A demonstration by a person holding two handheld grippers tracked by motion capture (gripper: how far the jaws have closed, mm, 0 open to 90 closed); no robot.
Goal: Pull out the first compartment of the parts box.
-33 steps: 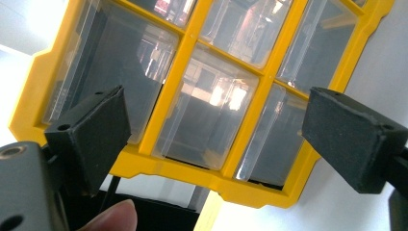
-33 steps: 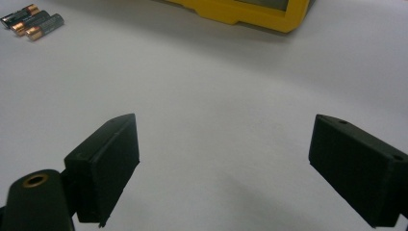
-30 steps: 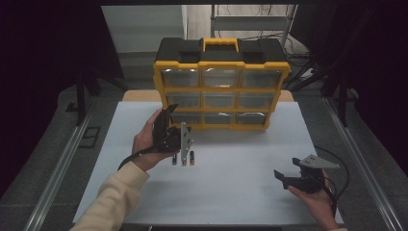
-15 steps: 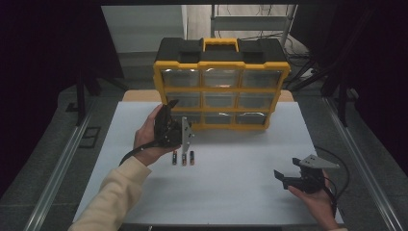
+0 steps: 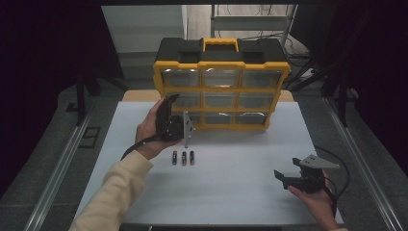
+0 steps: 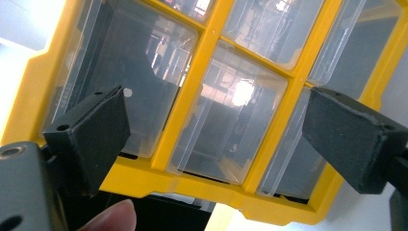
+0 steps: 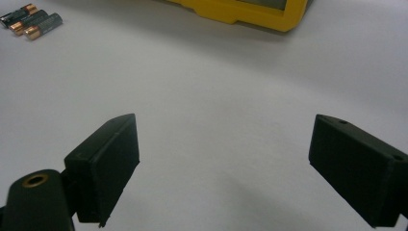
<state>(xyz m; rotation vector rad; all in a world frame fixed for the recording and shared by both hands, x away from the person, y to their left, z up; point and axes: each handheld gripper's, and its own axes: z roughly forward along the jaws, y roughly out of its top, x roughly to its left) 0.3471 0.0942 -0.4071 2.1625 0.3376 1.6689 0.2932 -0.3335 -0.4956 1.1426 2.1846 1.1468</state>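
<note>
Yellow-and-black organizer case (image 5: 221,91), upright at table's far edge, clear drawers facing forward, shut

The upright yellow-framed organiser case with clear plastic drawers (image 5: 221,91) blocks the far middle of the white table mat (image 5: 240,192). Three small black-and-copper batteries (image 5: 183,158) lie in a row just before it, near the left. The mat's centre and right between batteries and near edge lie bare and passable.
</note>
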